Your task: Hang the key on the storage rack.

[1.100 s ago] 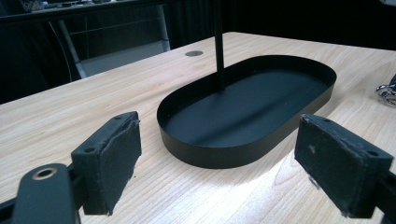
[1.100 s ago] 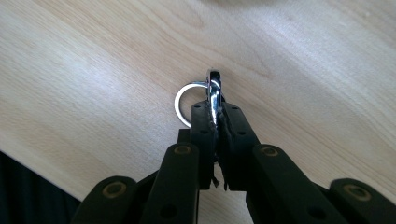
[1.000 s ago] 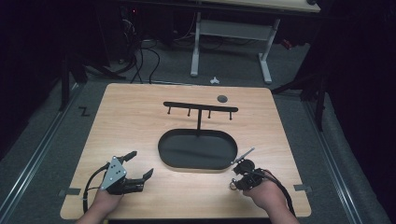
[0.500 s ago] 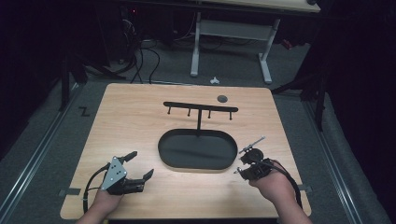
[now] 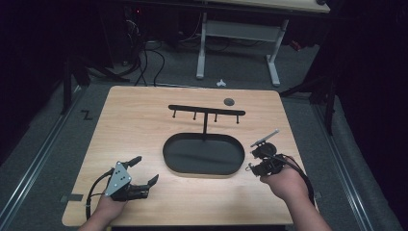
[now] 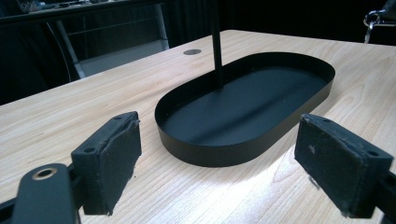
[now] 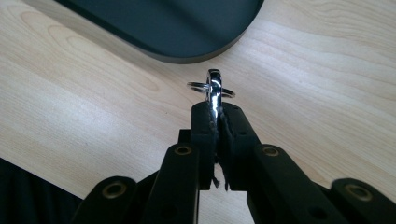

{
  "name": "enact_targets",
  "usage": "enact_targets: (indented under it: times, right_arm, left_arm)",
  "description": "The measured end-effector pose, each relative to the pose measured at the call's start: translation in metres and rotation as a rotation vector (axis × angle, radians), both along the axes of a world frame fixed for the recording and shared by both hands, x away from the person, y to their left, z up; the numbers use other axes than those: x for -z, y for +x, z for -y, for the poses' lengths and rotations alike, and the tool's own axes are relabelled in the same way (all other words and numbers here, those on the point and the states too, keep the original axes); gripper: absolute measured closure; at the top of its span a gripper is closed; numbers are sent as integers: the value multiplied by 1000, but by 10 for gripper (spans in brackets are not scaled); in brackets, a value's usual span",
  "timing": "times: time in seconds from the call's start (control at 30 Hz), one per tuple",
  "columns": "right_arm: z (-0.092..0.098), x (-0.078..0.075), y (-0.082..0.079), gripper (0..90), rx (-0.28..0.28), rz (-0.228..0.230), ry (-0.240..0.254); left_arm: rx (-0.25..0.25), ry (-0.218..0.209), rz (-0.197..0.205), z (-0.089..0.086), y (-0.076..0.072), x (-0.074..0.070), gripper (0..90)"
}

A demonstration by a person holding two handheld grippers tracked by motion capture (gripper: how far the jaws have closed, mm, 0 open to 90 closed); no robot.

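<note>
Right gripper (image 7: 215, 109) clamped on a silver key ring (image 7: 212, 88)
Just beside the black oval tray (image 5: 204, 171) — left gripper (image 5: 143, 172) near its other end, jaws wide apart.

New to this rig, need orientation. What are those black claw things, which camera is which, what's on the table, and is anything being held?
No robot here: a person holds a two-jaw gripper in each hand. The high view looks down on the wooden table; the other two pictures come from cameras riding on each gripper. On the table stands a black oval tray with a post carrying a hook bar. The left gripper rests open, empty. The right gripper is shut on a small shiny metal ring clip, held beside the tray.
</note>
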State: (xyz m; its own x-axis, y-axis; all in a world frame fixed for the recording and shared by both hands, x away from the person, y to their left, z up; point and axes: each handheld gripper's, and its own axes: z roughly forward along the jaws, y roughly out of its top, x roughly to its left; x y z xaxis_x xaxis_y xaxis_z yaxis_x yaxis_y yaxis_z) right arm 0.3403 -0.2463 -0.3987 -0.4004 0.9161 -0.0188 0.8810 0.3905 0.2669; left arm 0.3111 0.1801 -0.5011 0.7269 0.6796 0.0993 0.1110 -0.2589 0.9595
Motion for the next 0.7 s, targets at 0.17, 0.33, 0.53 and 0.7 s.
enact_targets:
  times: [0.17,0.33,0.53,0.7]
  right_arm:
    - [-1,-9,4,844,19,-13,-13]
    - [-2,-15,8,844,31,-23,-23]
    - [-3,-26,15,844,41,-1,-11]
    - [-4,-36,20,842,50,13,4]
  left_arm:
    - [2,0,0,1,0,0,151]
    - [4,4,-6,1,0,0,151]
    - [6,4,-4,1,0,0,151]
    - [9,8,-5,1,0,0,151]
